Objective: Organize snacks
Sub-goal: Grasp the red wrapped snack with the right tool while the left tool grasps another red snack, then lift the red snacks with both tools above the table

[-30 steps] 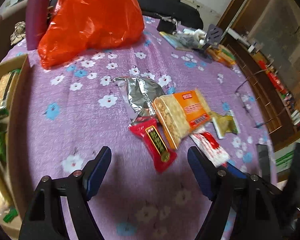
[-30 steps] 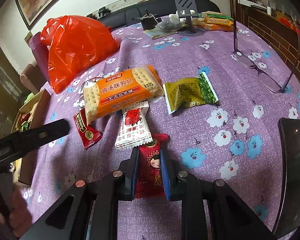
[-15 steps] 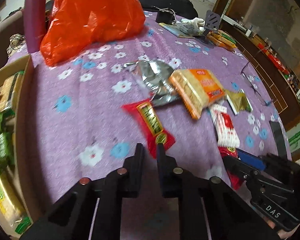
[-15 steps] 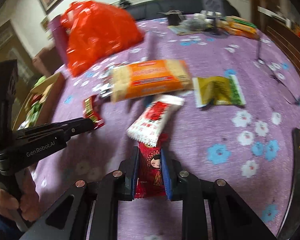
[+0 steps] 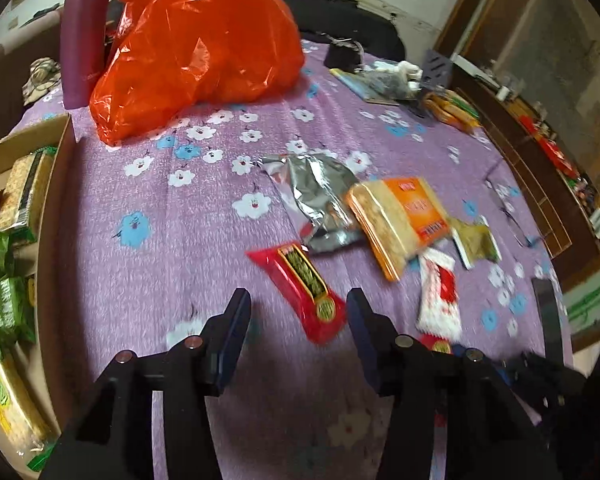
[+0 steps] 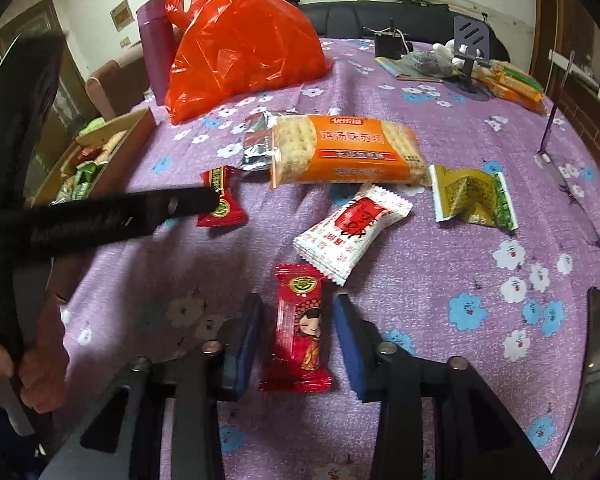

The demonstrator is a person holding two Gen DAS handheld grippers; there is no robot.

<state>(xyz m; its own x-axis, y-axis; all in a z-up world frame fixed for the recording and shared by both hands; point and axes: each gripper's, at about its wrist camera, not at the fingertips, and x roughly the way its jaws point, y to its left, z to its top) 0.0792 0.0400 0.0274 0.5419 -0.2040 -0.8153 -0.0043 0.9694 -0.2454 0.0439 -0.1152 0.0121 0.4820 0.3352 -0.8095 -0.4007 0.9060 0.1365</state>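
The right claw (image 6: 296,340) has let go: its jaws are opening, and the small red foil snack packet with a cartoon figure (image 6: 298,330) that it pinched a moment ago now lies loose between them near the worktop's (image 6: 440,280) front edge. The left claw (image 5: 298,322), pressed together half a second back, is spreading over the long red candy bar wrapper (image 5: 300,280), touching nothing. Neither snack has reached the cardboard box (image 6: 116,136) at the left edge, so sorting still waits.

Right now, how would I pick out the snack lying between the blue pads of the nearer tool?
Start from the big orange cracker pack in the middle of the purple flowered cloth, then come toward the right gripper, whose jaws are opening. Between them lies the small red packet. Unlike the other red snack nearby, it shows a cartoon girl.
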